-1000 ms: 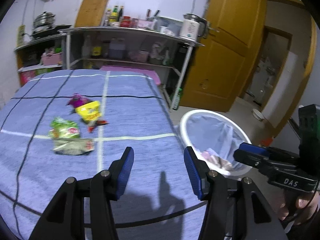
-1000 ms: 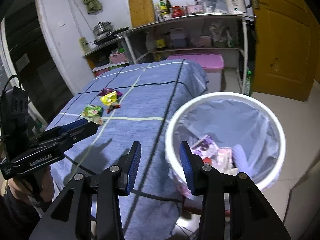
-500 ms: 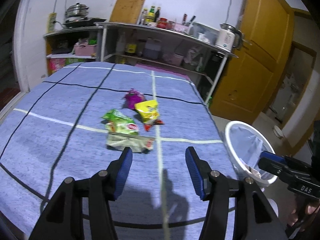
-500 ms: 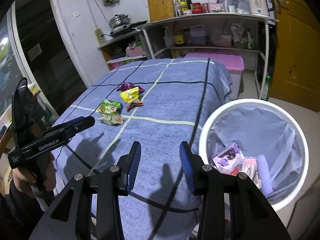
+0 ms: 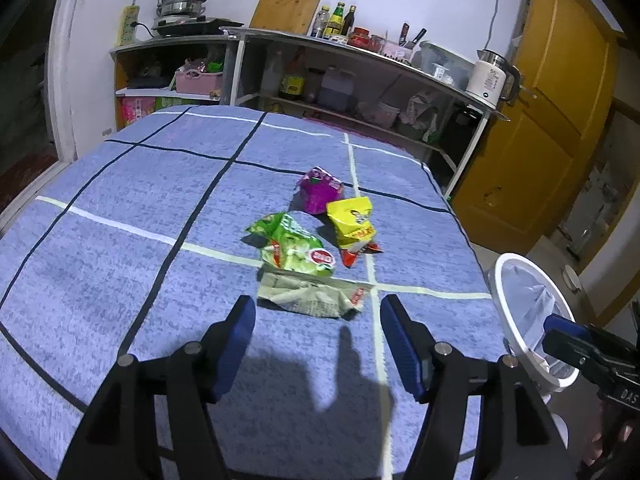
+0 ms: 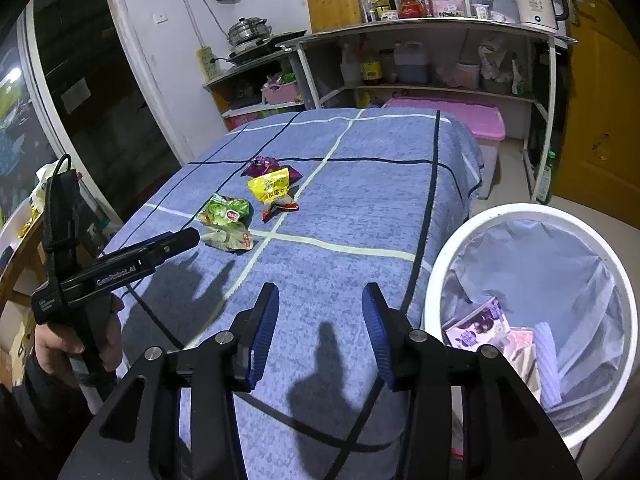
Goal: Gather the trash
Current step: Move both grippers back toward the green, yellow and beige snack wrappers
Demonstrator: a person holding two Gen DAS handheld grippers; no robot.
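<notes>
The left gripper [image 5: 318, 340] is widening its jaws, gripping nothing, over the blue table [image 5: 120, 280]. Just ahead are lying a pale wrapper [image 5: 310, 296], then green [image 5: 296, 250], yellow [image 5: 352, 222] and purple [image 5: 320, 190]. The right gripper [image 6: 320, 332], also empty, is opening beside the white bin [image 6: 436, 280].

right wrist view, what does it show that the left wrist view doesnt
Only the right wrist view shows discarded packets inside the bin, a pink storage box, and the person's hand holding the left gripper. Only the left wrist view shows that gripper's jaws, opening with nothing between them. Both show four wrappers on the blue tablecloth and the shelves.
</notes>
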